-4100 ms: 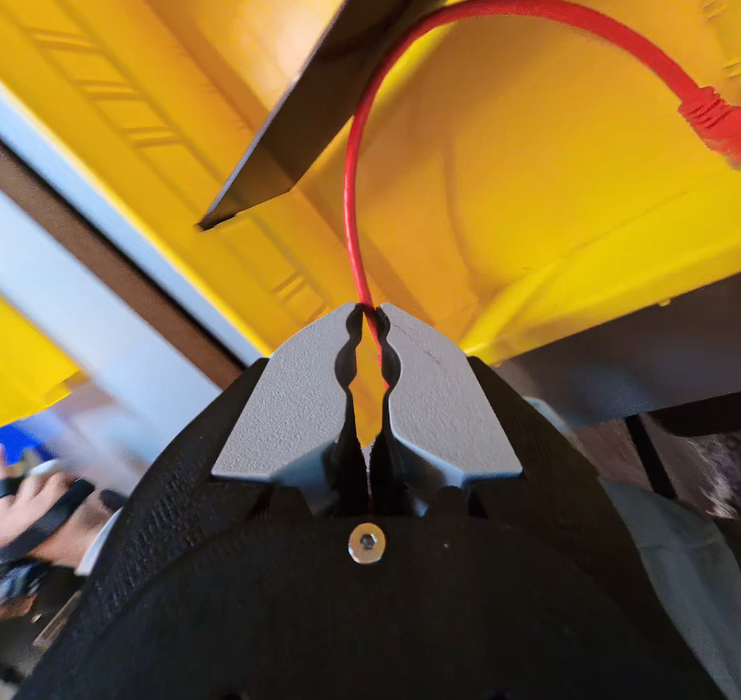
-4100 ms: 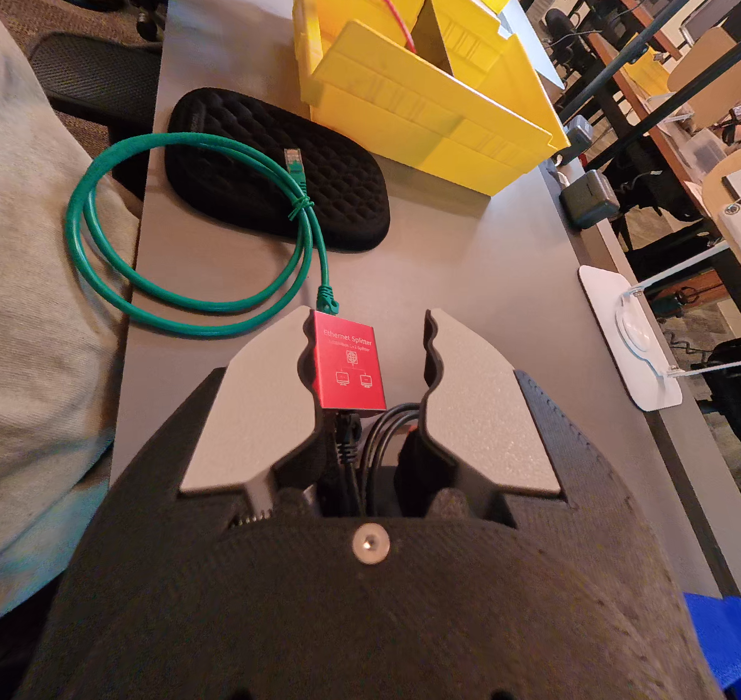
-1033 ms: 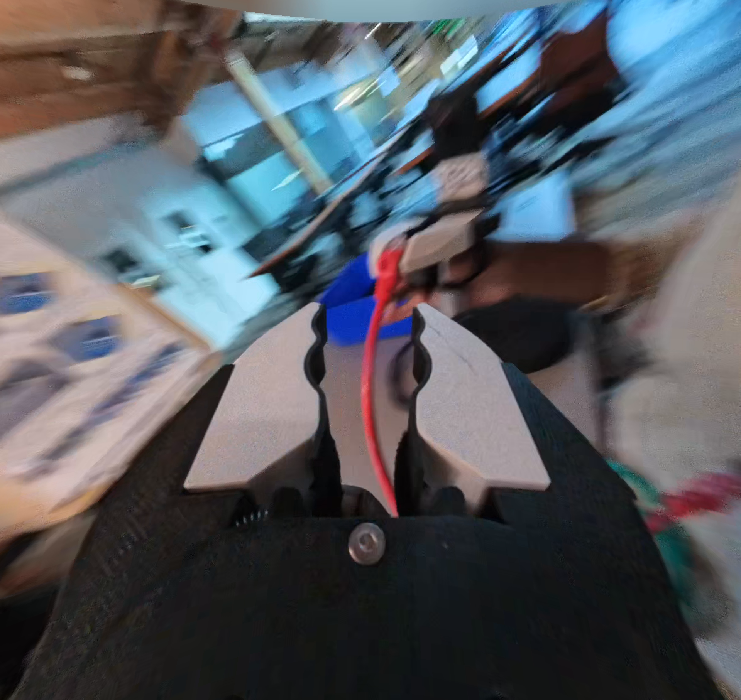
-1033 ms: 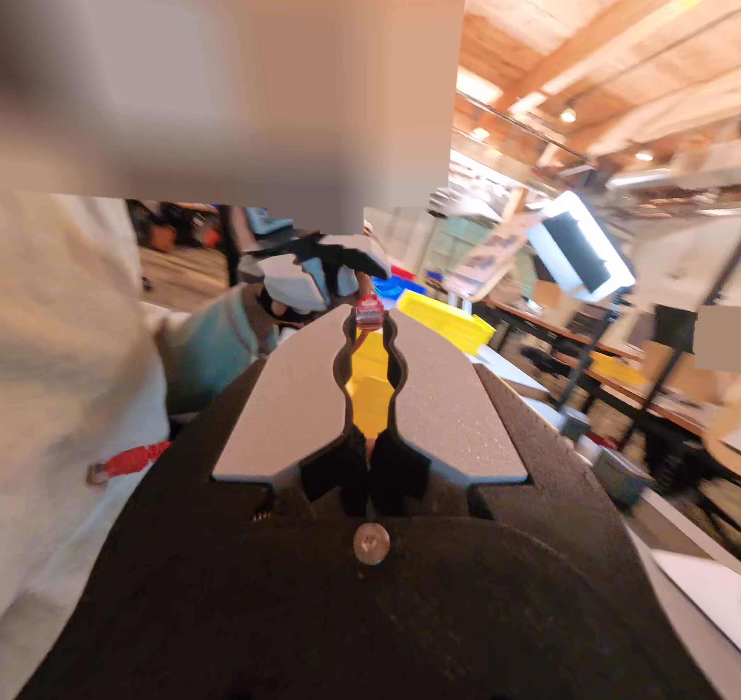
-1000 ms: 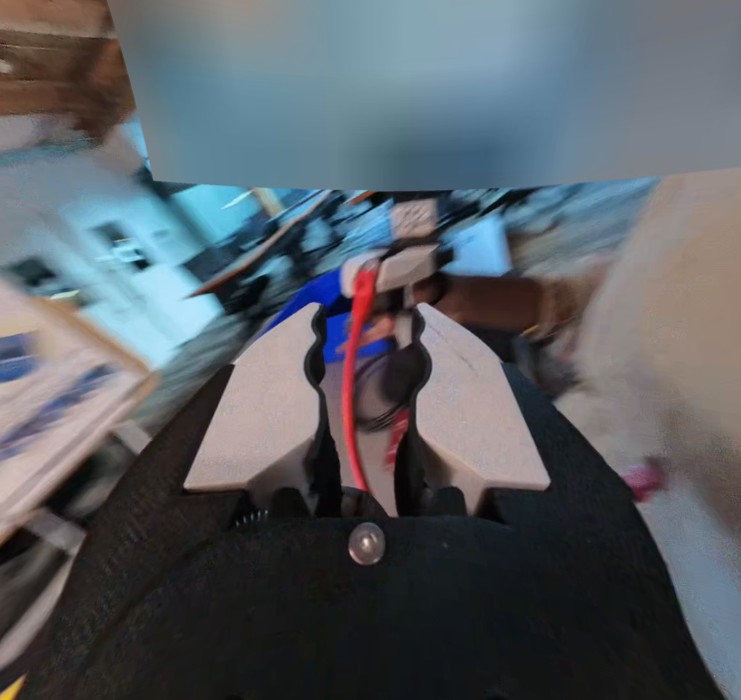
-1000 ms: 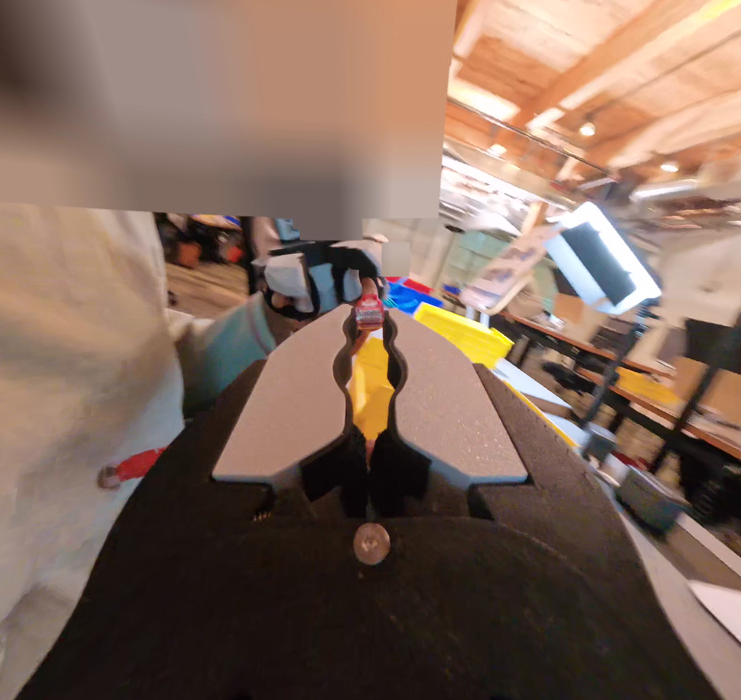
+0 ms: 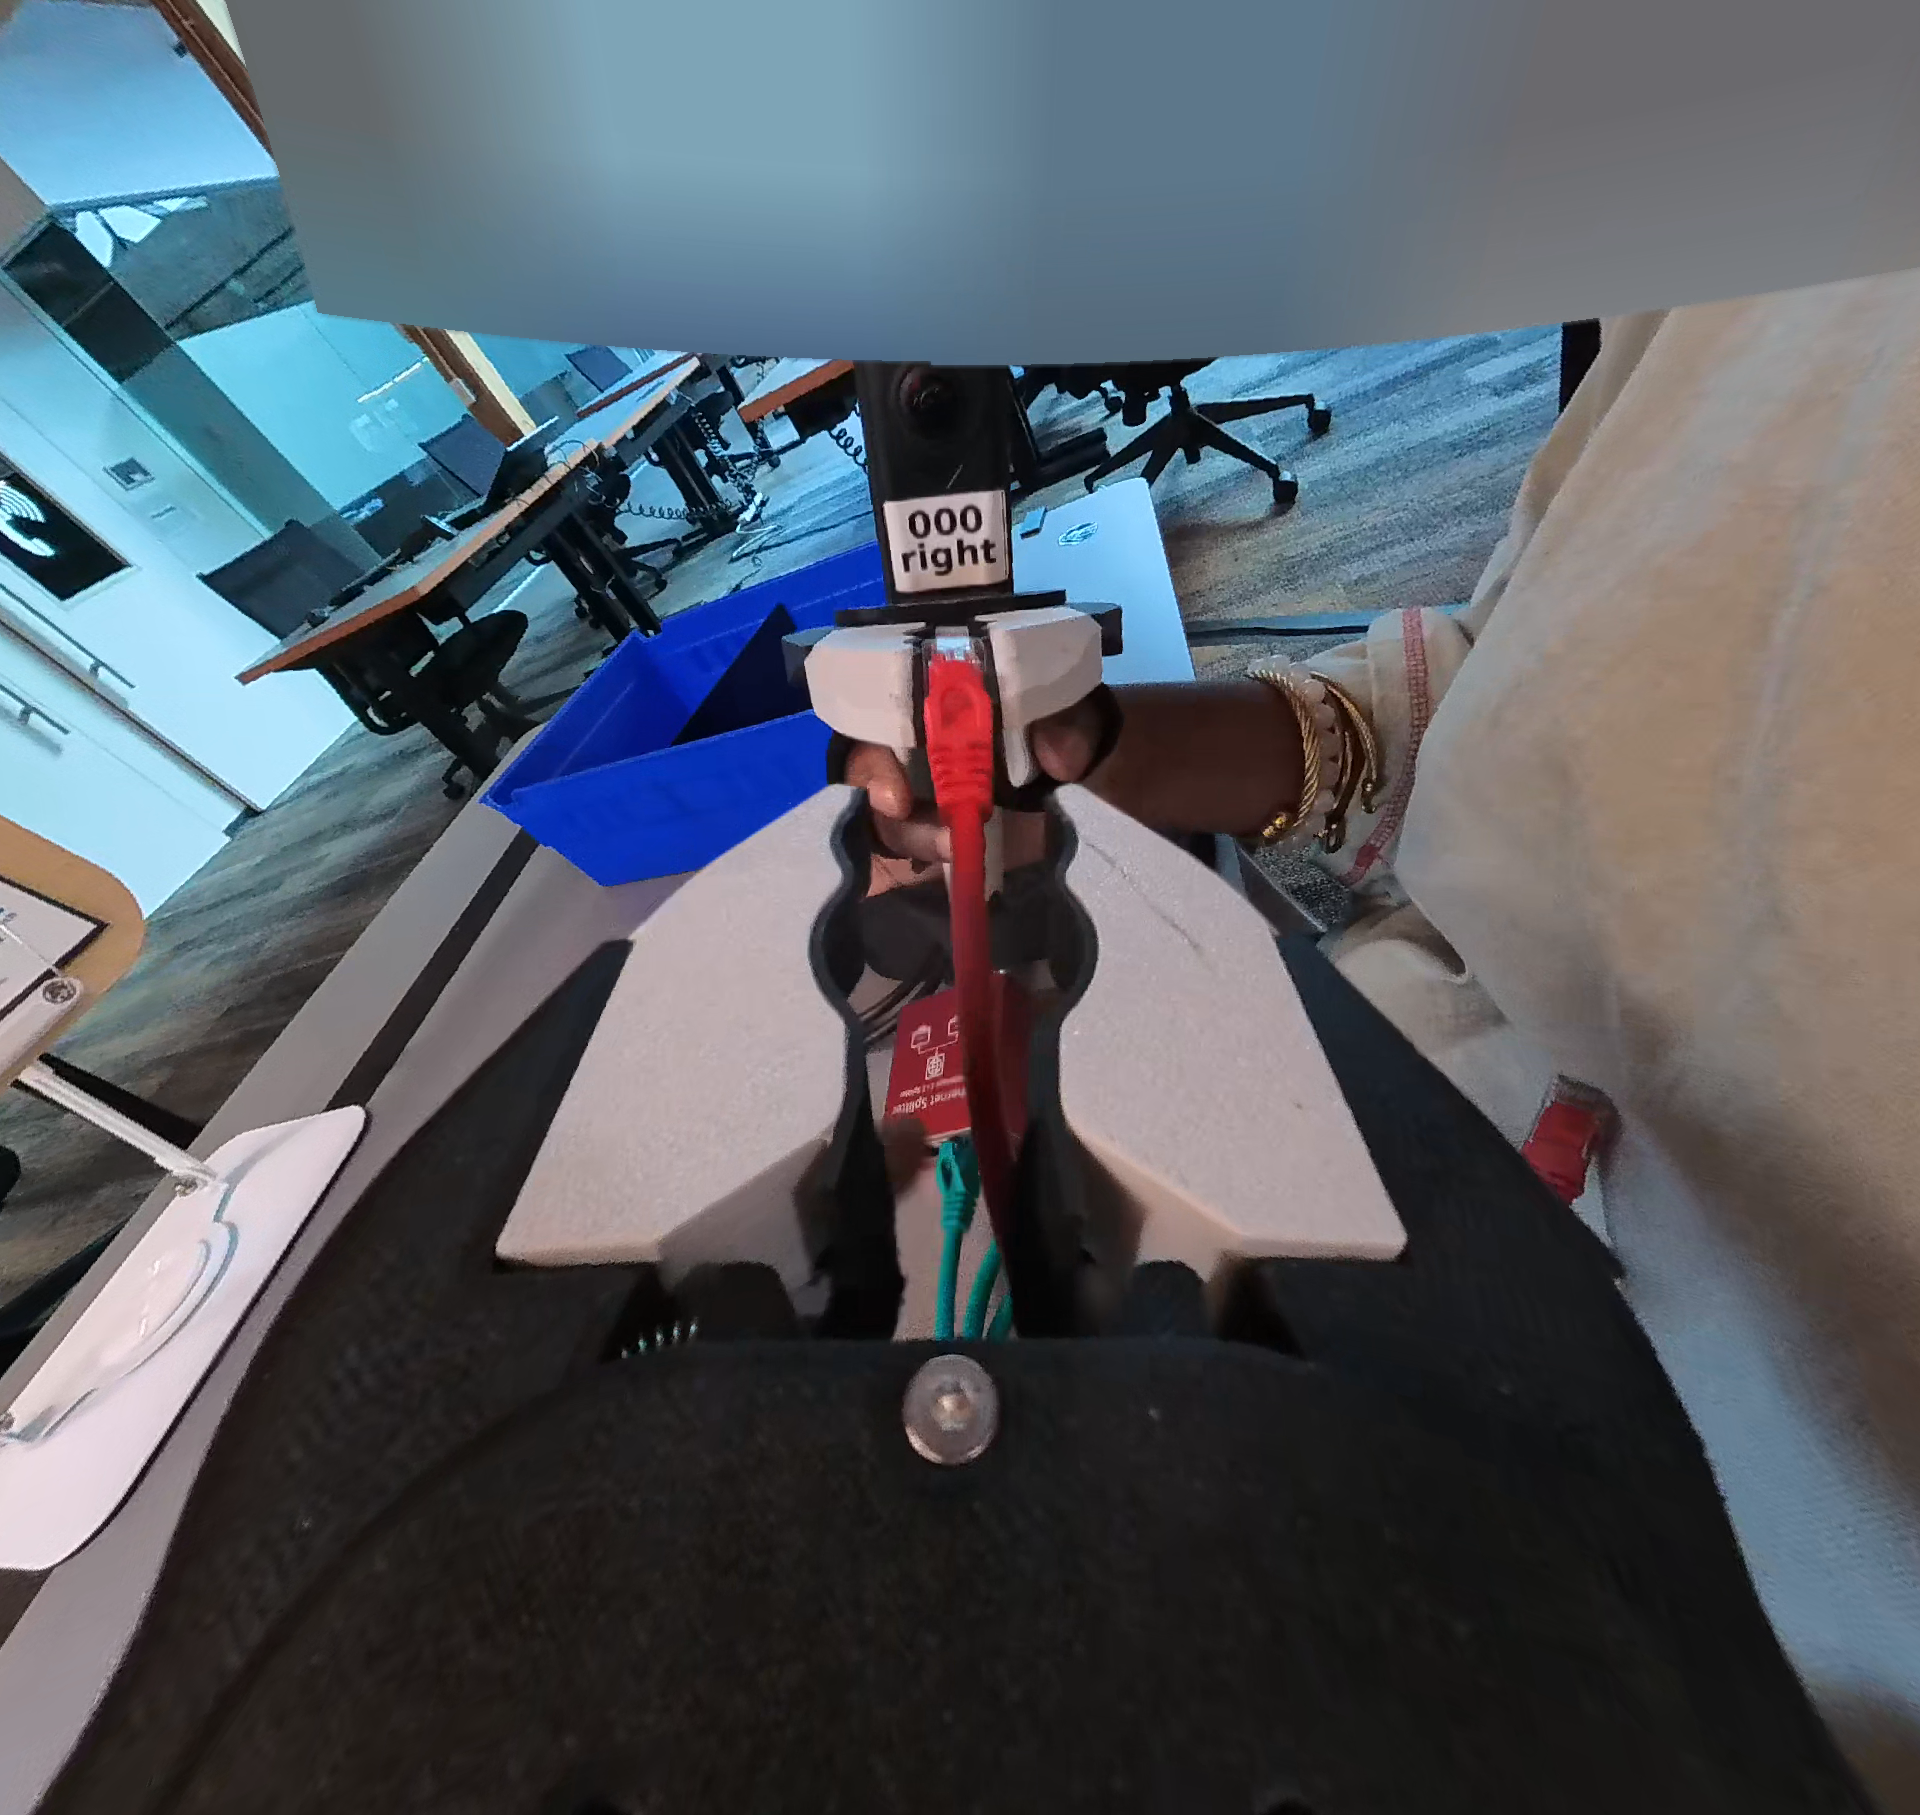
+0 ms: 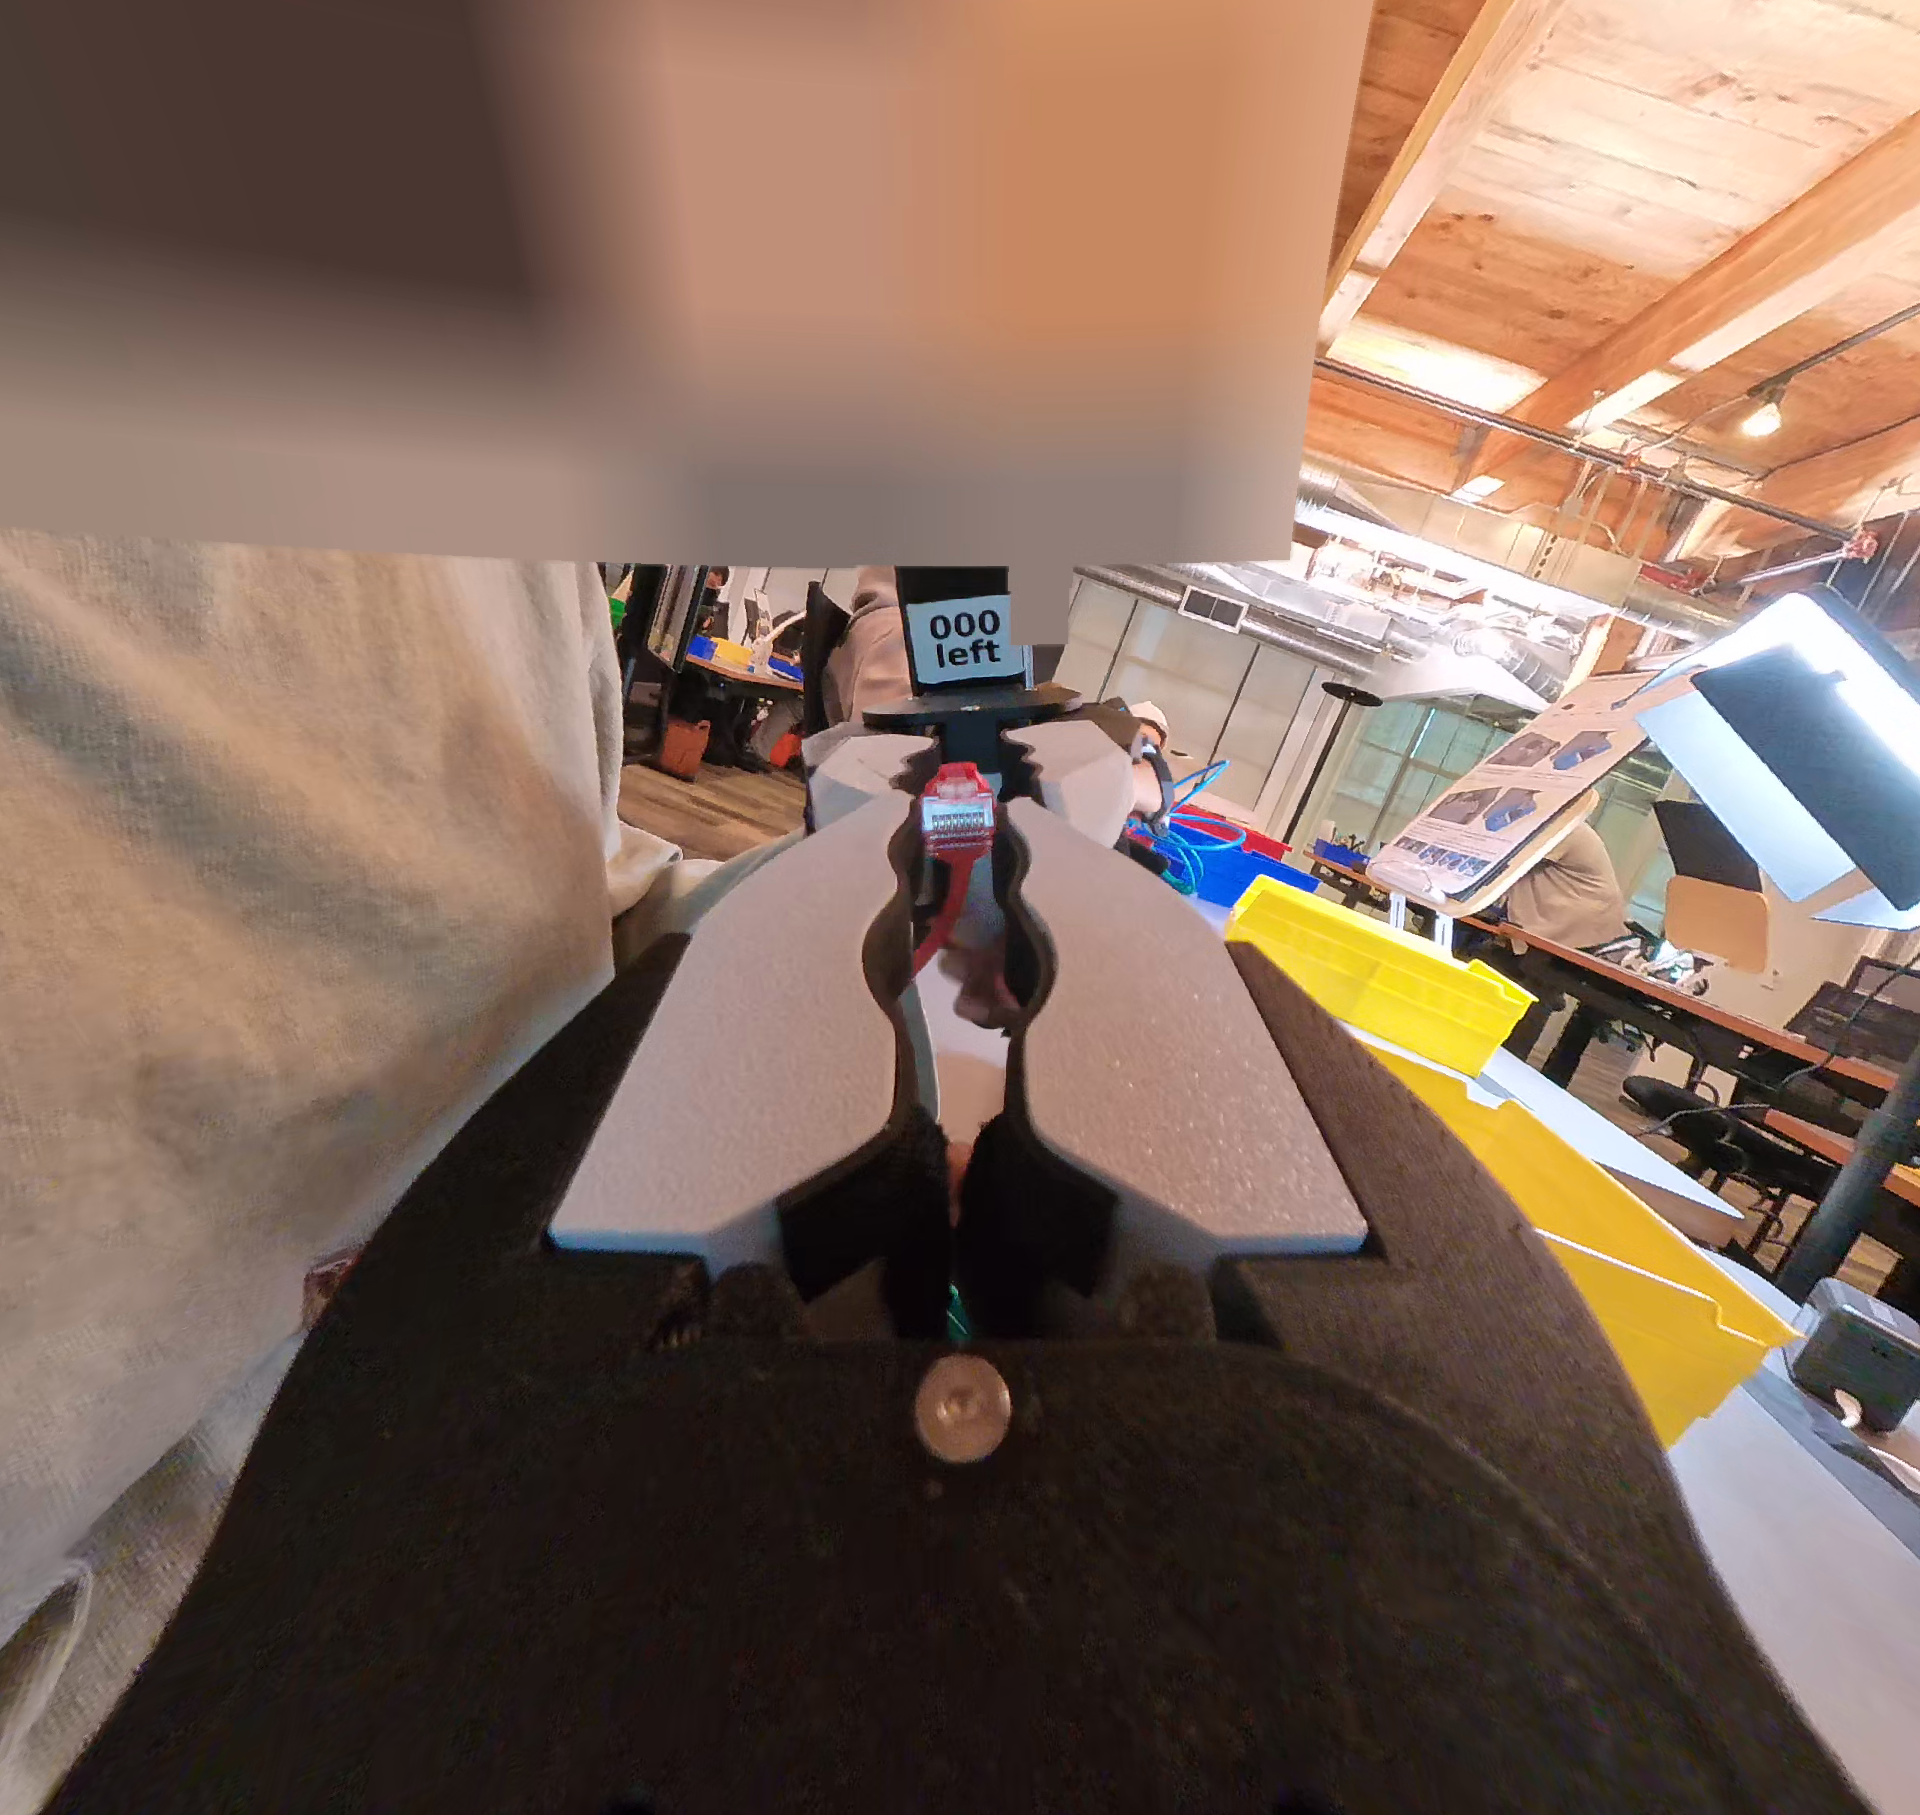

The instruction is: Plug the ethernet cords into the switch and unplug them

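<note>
A red ethernet cord (image 7: 971,934) runs loosely through the gap of my left gripper (image 7: 951,820), which is open. My right gripper (image 8: 958,820) is shut on the cord's red plug (image 8: 958,809), contacts facing its camera. The two grippers face each other above the table. In the left wrist view the right gripper (image 7: 956,669) clamps the plug (image 7: 958,716). Below lies the red switch (image 7: 930,1069) with a green cord (image 7: 956,1204) plugged in. The red cord's other plug (image 7: 1569,1142) hangs by the person's clothing.
A blue bin (image 7: 665,757) stands on the grey table (image 7: 416,986) behind the switch. A white pad (image 7: 156,1298) lies off the table's left side. Yellow bins (image 8: 1558,1173) and a small grey box (image 8: 1860,1350) are at the right. The person's torso is close by. My two grippers' fingertips are within a few centimetres of each other.
My left gripper has let go of the red cord and left the yellow bin. My right gripper has left the switch and shut on the red plug. Both views have steadied.
</note>
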Action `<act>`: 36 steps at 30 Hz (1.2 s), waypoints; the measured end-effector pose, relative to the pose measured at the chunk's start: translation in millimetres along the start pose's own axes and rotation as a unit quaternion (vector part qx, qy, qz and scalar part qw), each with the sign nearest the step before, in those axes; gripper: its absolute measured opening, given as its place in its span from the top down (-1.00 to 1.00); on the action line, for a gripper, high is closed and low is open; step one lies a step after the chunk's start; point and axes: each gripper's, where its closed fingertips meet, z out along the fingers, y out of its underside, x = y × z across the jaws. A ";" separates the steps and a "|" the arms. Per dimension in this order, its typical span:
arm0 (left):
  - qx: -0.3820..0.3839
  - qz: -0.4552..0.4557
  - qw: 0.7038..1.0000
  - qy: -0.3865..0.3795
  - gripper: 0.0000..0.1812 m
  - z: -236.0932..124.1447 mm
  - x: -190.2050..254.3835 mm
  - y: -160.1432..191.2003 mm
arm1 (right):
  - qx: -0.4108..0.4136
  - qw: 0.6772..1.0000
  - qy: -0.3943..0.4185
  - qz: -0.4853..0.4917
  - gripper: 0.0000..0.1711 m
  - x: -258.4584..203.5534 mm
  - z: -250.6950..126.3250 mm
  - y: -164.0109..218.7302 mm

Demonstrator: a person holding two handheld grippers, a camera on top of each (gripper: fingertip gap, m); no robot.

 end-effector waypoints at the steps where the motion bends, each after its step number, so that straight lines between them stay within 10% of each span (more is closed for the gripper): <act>1: -0.003 -0.001 1.000 0.001 0.69 0.3 0.3 1.4 | 0.001 1.000 0.001 0.000 0.86 0.2 -0.6 0.1; 14: 0.020 -0.035 0.999 0.003 0.90 2.8 2.9 0.6 | 0.001 1.000 0.001 0.001 0.85 -1.4 -1.5 1.3; 19: -0.082 -0.016 0.996 -0.042 0.90 -16.9 -13.5 14.4 | -0.111 0.992 0.051 0.004 0.66 12.7 -19.3 22.7; 26: -0.261 0.057 0.957 -0.115 0.90 -115.0 -54.1 21.1 | -0.546 0.830 0.095 0.060 0.04 15.5 -126.3 126.7; 36: -0.385 0.054 0.921 -0.017 0.90 -119.2 -42.5 83.4 | -0.679 0.713 0.008 0.175 -0.03 11.0 -144.3 181.3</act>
